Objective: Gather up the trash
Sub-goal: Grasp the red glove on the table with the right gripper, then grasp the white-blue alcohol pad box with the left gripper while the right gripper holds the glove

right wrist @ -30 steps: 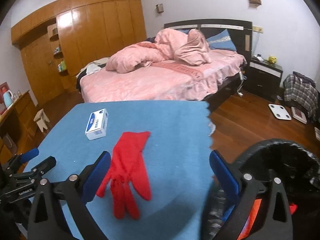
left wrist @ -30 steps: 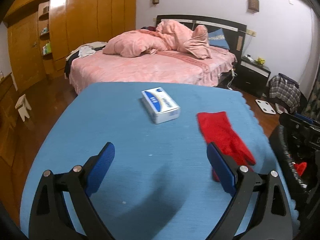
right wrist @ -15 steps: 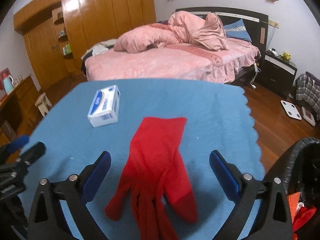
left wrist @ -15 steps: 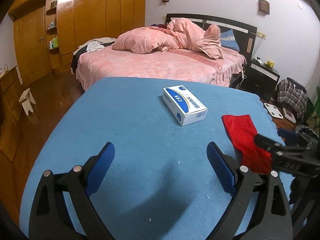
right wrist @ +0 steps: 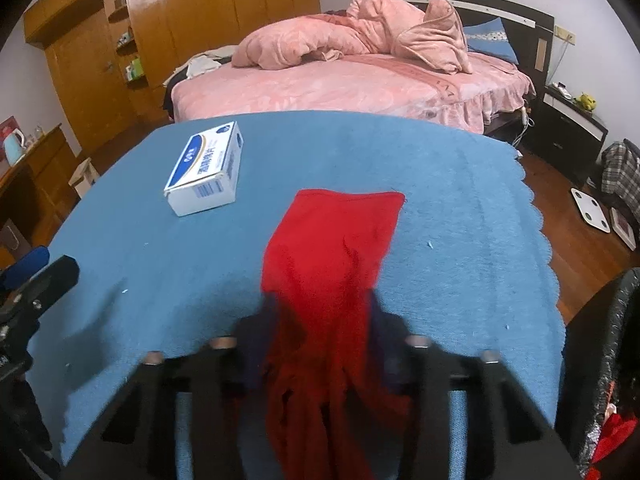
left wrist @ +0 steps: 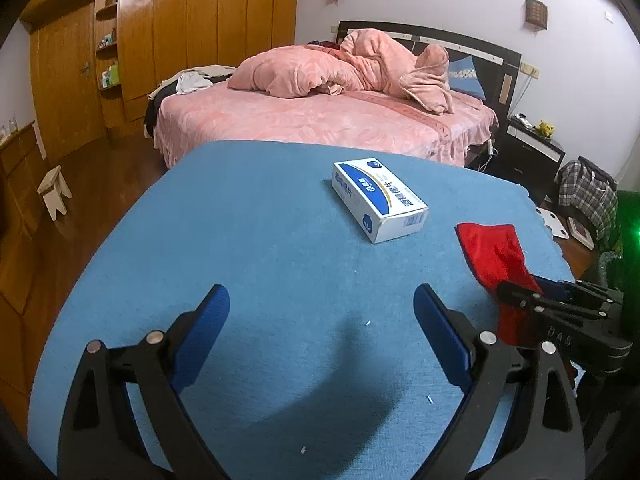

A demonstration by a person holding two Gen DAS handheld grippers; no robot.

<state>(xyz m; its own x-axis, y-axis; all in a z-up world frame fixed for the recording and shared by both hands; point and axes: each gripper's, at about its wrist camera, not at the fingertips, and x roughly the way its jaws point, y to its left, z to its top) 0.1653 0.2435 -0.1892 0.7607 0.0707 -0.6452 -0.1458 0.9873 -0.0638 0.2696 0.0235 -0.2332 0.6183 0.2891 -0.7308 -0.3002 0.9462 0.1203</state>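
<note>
A red glove (right wrist: 332,248) lies on the blue worktop (right wrist: 460,200), its long axis running straight away from the right tongs (right wrist: 320,320), finger end nearest, cuff pointing toward the bed (right wrist: 340,88). The right tongs, blurred, look clamped on the glove's finger end, low over the worktop's near edge, a black bin (right wrist: 600,340) just to their right. The left tongs (left wrist: 320,320) hover apart and empty, aimed at a white box (left wrist: 378,200); the glove is off to their right.

A home bedroom: pink-covered bed (left wrist: 320,120) (quilt heaped on it), wooden wardrobe (left wrist: 160,40), dark nightstand (left wrist: 532,152).
</note>
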